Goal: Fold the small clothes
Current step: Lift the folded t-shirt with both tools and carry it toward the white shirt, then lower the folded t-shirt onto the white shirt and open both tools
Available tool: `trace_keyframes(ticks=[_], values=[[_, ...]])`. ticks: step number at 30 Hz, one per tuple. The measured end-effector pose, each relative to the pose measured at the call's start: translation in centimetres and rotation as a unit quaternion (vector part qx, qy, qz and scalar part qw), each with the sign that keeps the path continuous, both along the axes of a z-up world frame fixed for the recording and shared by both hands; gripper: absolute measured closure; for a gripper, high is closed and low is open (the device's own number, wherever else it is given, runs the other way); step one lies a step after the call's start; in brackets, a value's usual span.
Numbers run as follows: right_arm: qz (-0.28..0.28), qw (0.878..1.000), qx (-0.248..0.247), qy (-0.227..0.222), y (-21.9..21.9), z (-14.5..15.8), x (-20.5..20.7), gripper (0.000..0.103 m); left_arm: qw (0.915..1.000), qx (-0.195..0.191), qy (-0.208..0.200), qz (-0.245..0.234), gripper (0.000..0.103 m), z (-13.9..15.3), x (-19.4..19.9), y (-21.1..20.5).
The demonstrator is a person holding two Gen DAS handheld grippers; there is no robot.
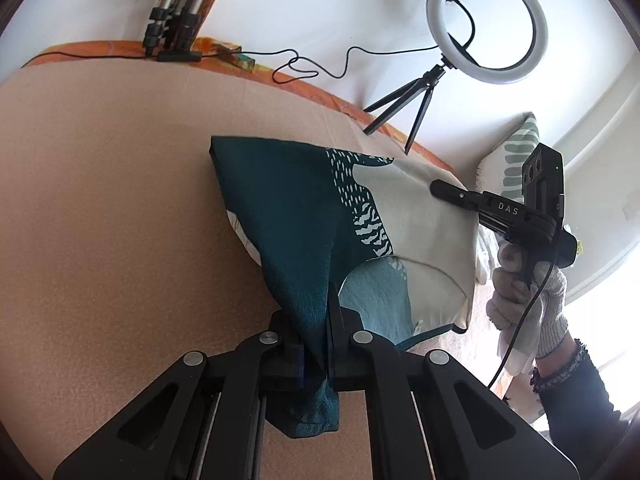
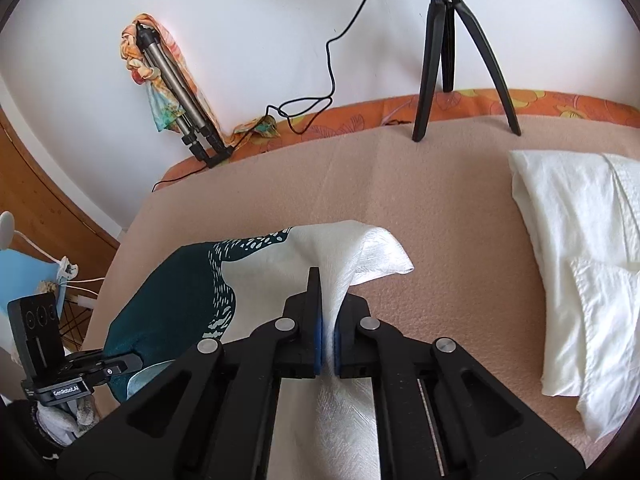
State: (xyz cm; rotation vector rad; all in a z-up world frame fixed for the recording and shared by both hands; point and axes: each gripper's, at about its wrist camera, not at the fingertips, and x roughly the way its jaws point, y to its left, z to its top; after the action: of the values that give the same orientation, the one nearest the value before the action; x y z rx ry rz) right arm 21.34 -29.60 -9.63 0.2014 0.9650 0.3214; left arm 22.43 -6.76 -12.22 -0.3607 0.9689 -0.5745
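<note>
Now the left gripper [image 1: 316,344] has its jaws pinched on a dark teal corner of the cloth [image 1: 288,216], while the right gripper [image 2: 328,344] has its jaws pinched on the white corner. Between them the cloth hangs lifted over the near part of the beige blanket [image 1: 120,200]. White clothes [image 2: 580,240] lie to the right; a ring light [image 1: 486,20] stands at the far edge.

White wall [image 1: 320,8] behind peach-blanketed bed [image 1: 100,200], ring light [image 1: 486,20]

Small cloth [image 1: 296,216], dark teal and white with little white dashes, lifted at two pinched corners, sagging between them over soft pink blanket [image 1: 120,200].
</note>
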Motion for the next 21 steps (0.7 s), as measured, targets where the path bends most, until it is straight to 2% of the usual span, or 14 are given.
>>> trace_keyframes(ticks=[5, 9, 21], values=[[0.005, 0.999, -0.022, -0.032, -0.3, 3.9, -0.6, 0.099, 0.999, 0.002, -0.038, -0.025, 0.098, 2.3, -0.5, -2.0], [0.001, 0.998, -0.04, -0.049, -1.7, 6.5, -1.1, 0.099, 0.9979, -0.008, -0.052, -0.038, 0.098, 3.6, -0.1, -3.8], [-0.042, 0.989, -0.1, -0.104, -9.4, 13.5, -1.9, 0.099, 0.99, -0.036, -0.106, -0.086, 0.098, 7.7, 2.7, -12.3]])
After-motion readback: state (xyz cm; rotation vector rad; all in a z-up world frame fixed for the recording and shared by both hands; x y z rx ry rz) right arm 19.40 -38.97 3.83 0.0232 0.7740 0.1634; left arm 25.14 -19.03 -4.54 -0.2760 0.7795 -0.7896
